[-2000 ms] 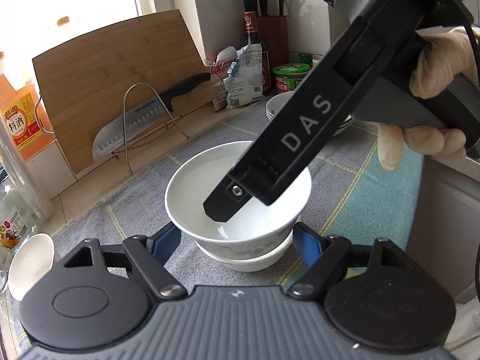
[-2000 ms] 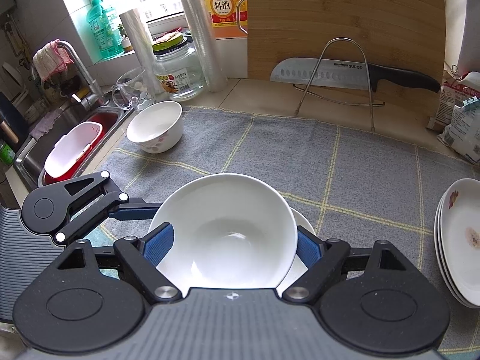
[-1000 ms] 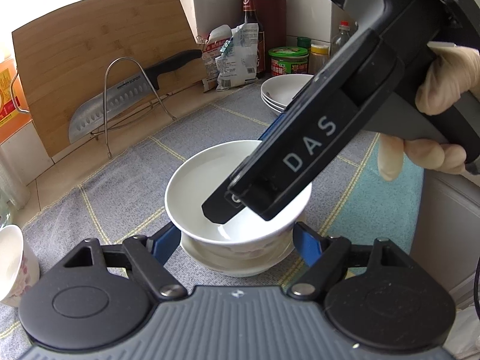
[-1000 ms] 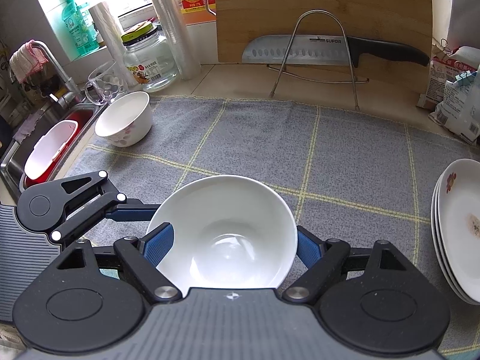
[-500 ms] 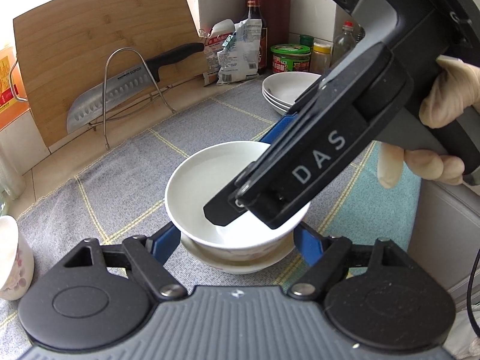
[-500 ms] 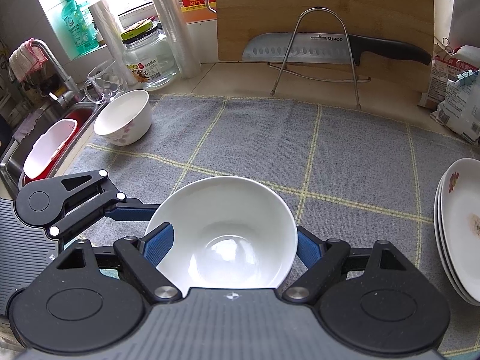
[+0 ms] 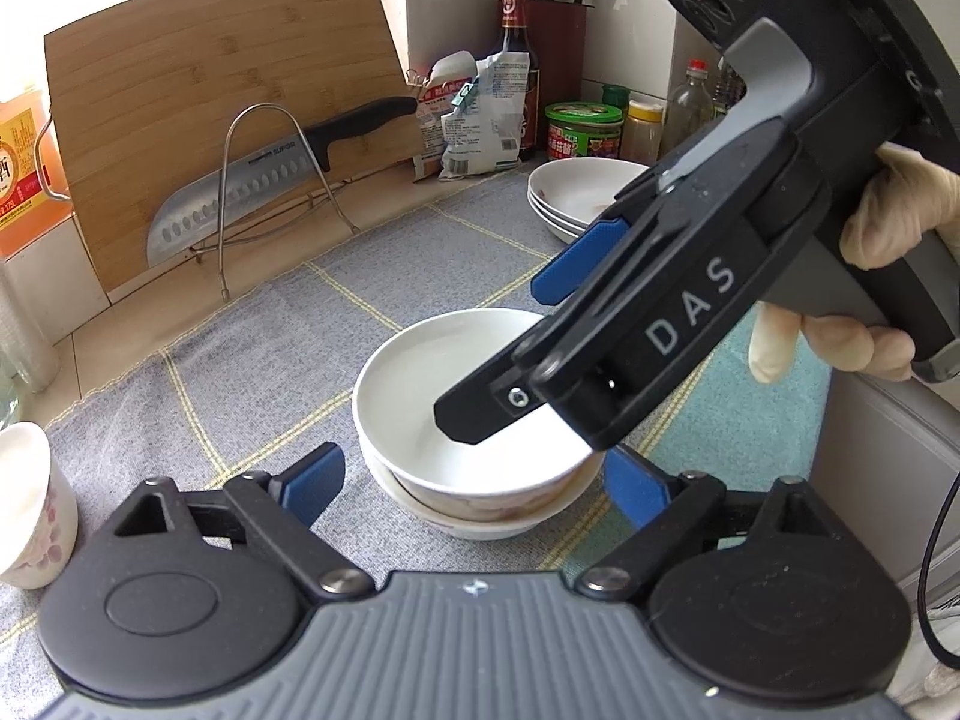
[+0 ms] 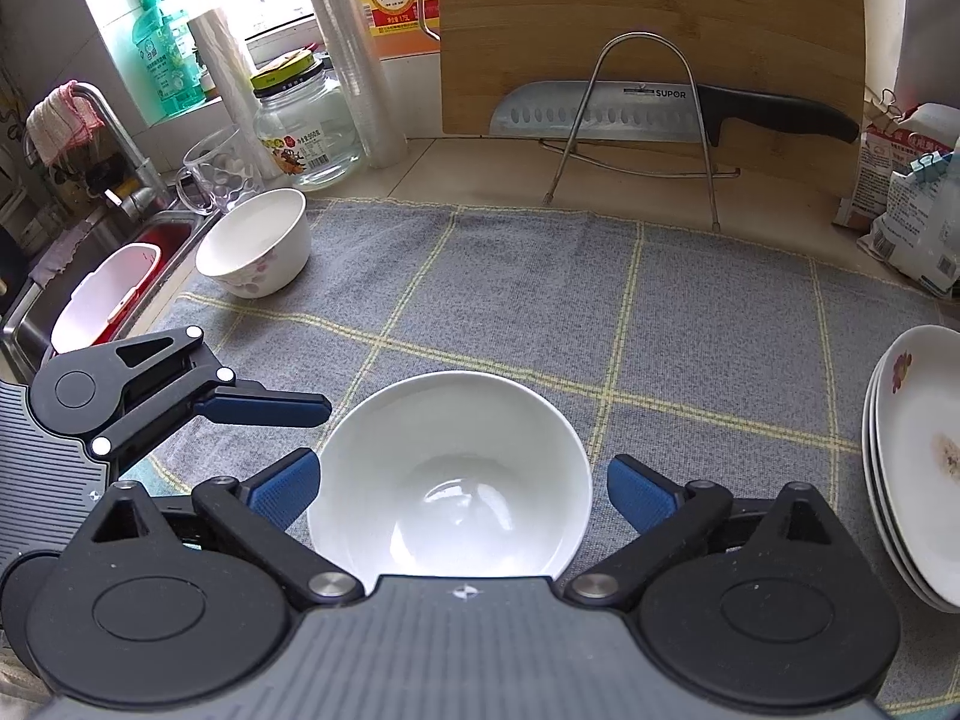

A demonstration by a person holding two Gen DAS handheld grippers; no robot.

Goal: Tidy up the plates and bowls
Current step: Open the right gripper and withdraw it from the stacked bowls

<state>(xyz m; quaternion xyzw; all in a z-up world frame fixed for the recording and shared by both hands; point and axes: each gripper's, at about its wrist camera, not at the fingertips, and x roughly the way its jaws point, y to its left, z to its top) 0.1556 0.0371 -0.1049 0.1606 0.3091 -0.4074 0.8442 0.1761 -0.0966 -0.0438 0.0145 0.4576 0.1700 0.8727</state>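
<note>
Right wrist view: 2 nested bowls (image 8: 450,480) between both claws (each spread open), 1 flowered bowl (image 8: 255,252), 3 plates (image 8: 918,468).

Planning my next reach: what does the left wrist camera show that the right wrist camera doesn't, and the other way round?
Only the left wrist view shows the lower bowl nested under the top bowl, the gloved hand and the green-lidded jar. Only the right wrist view shows the sink, faucet and glass jar. Both show the top bowl between open jaws, the floral bowl, plate stack, knife and cutting board.
</note>
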